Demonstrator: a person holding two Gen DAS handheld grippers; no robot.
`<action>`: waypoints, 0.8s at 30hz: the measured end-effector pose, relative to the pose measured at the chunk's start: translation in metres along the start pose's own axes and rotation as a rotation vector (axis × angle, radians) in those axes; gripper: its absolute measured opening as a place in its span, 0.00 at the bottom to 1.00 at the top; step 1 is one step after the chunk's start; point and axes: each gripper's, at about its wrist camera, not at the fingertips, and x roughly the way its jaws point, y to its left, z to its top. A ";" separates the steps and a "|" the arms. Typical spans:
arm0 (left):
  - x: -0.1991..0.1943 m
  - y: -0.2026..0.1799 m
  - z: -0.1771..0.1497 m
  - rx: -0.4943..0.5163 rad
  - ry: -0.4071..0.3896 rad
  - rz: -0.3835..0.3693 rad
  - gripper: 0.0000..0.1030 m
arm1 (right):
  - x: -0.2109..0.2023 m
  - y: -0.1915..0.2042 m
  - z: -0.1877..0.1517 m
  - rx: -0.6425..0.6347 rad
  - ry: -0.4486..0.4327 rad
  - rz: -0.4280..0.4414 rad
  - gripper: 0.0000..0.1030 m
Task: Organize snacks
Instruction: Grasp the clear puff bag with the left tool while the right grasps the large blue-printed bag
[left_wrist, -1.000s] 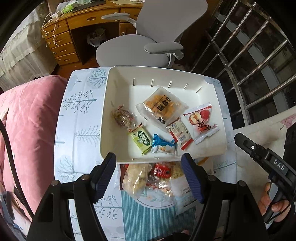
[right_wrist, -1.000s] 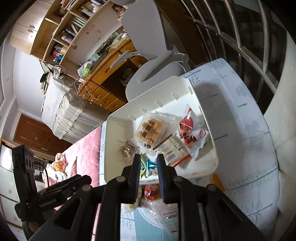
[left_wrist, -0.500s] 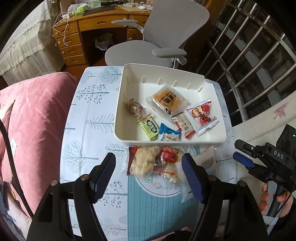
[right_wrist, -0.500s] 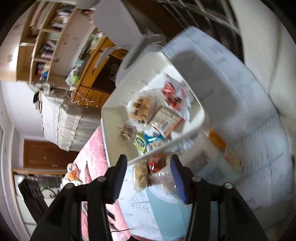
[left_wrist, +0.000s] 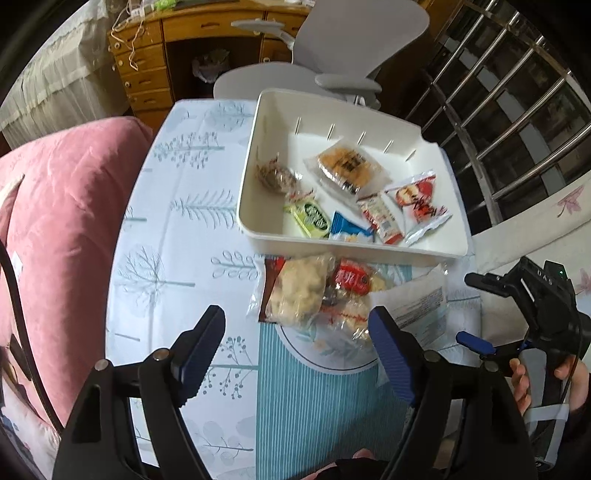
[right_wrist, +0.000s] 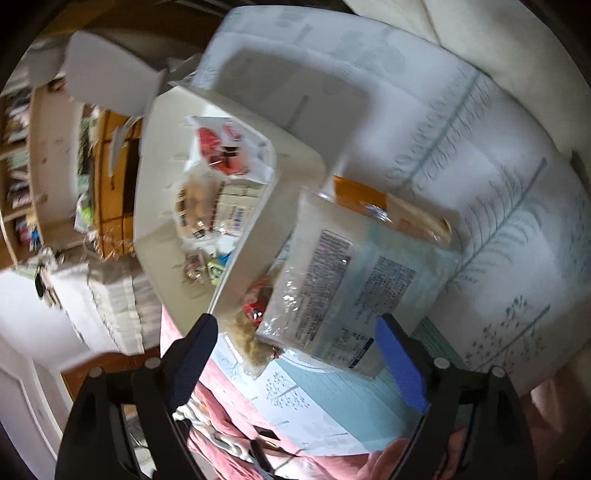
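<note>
A white tray (left_wrist: 332, 246) on the table holds several wrapped snacks, among them a green one (left_wrist: 312, 218) and a red-and-white one (left_wrist: 417, 203). In front of it lies a loose pile: a pale puffed snack bag (left_wrist: 301, 288), a red packet (left_wrist: 351, 279) and a white printed packet (left_wrist: 413, 302). My left gripper (left_wrist: 295, 343) is open and empty just short of the pile. My right gripper (right_wrist: 295, 350) is open above the white printed packet (right_wrist: 343, 273), and it also shows at the right of the left wrist view (left_wrist: 476, 310). An orange packet (right_wrist: 391, 206) lies beside the tray (right_wrist: 255, 236).
A pink cushion (left_wrist: 55, 240) borders the table on the left. A grey office chair (left_wrist: 332, 55) and a wooden desk (left_wrist: 184, 48) stand beyond the tray. Metal window bars (left_wrist: 509, 99) are at the right. The tablecloth (left_wrist: 177, 240) has a tree print.
My left gripper has pulled back from the tray, bringing the loose pile fully into view. My right gripper has opened wide and swung down toward the white printed packet.
</note>
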 end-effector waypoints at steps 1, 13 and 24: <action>0.005 0.002 -0.002 -0.002 0.008 -0.003 0.78 | 0.003 -0.002 -0.001 0.021 -0.001 -0.002 0.87; 0.079 0.025 0.001 -0.022 0.117 -0.088 0.79 | 0.050 -0.040 -0.023 0.345 -0.035 0.017 0.89; 0.128 0.033 0.014 -0.049 0.171 -0.128 0.79 | 0.072 -0.039 -0.037 0.405 -0.114 -0.064 0.97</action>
